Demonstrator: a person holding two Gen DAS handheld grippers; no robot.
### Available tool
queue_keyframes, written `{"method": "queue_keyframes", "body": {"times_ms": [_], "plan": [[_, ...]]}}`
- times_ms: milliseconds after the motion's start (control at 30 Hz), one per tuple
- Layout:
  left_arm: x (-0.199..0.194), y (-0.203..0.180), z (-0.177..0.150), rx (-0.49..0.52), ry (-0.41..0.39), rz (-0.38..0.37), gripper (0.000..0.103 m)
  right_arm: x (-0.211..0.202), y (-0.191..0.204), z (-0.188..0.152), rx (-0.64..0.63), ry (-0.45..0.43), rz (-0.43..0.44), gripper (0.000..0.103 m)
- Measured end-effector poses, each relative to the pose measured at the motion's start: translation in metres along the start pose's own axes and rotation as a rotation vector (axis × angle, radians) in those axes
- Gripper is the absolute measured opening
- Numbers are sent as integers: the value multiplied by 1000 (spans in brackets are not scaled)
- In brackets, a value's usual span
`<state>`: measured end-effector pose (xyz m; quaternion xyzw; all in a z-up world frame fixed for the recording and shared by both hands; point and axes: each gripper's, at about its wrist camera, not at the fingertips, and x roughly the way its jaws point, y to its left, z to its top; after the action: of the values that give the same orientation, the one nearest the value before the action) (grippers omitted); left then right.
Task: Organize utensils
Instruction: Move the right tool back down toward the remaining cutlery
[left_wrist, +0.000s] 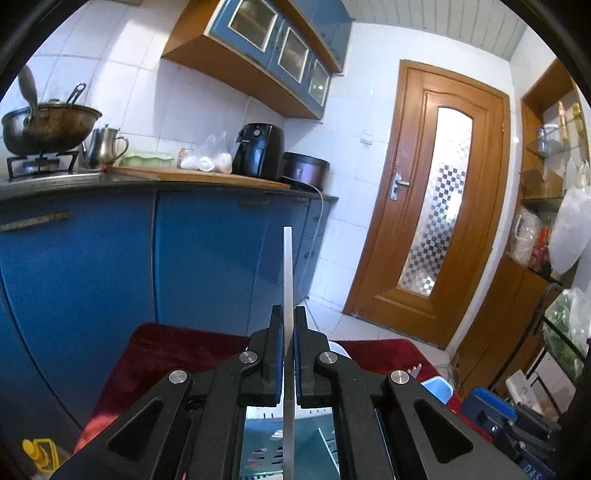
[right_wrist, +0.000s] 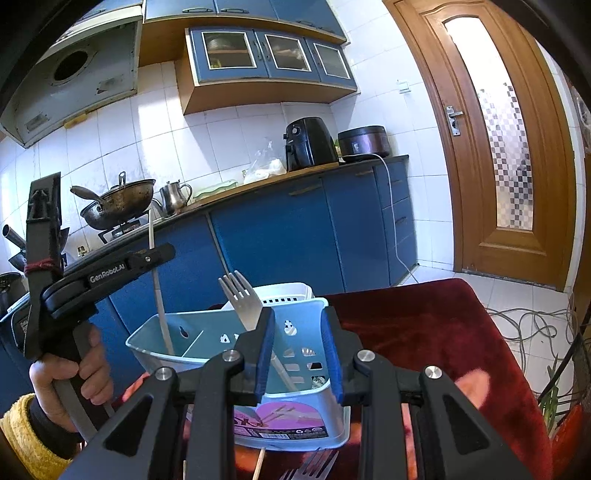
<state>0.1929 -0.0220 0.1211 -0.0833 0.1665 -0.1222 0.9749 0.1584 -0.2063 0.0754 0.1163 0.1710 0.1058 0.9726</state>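
Note:
My left gripper (left_wrist: 289, 314) is shut on a white chopstick (left_wrist: 288, 266) that stands upright between its pads. In the right wrist view the left gripper (right_wrist: 153, 254) holds that chopstick (right_wrist: 159, 295) with its lower end inside the left compartment of the light blue utensil caddy (right_wrist: 325, 424). A metal fork (right_wrist: 242, 301) leans in the caddy's right compartment. My right gripper (right_wrist: 297, 317) is open and empty, just in front of the caddy. More forks (right_wrist: 314, 467) and a wooden chopstick (right_wrist: 258, 463) lie below the right gripper.
The caddy stands on a dark red cloth (right_wrist: 424, 332). A white basket (right_wrist: 288, 291) is behind the caddy. Blue kitchen cabinets (right_wrist: 288, 236) and a counter with a wok (right_wrist: 118, 206) lie beyond. A wooden door (right_wrist: 498, 147) is at the right.

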Motion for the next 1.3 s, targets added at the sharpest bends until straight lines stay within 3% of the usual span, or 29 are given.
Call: {"method": "queue_keyframes", "body": {"times_ms": [267, 367, 433, 500, 1033, 1300], "plan": [[0, 3, -17, -11, 65, 0, 7, -4, 3, -2, -2, 0, -2, 28], [-1, 6, -22, -22, 94, 1, 18, -7, 3, -3, 3, -1, -5, 28], [-4, 7, -24, -27, 98, 4, 31, -10, 3, -3, 11, 0, -4, 29], [-10, 8, -25, -26, 96, 9, 35, -13, 4, -3, 19, 1, -4, 28], [-67, 7, -31, -25, 134, 18, 37, -47, 8, -14, 91, 70, -5, 29], [-91, 10, -47, -51, 213, 23, 37, -59, 8, -32, 118, 155, -30, 29]]}}
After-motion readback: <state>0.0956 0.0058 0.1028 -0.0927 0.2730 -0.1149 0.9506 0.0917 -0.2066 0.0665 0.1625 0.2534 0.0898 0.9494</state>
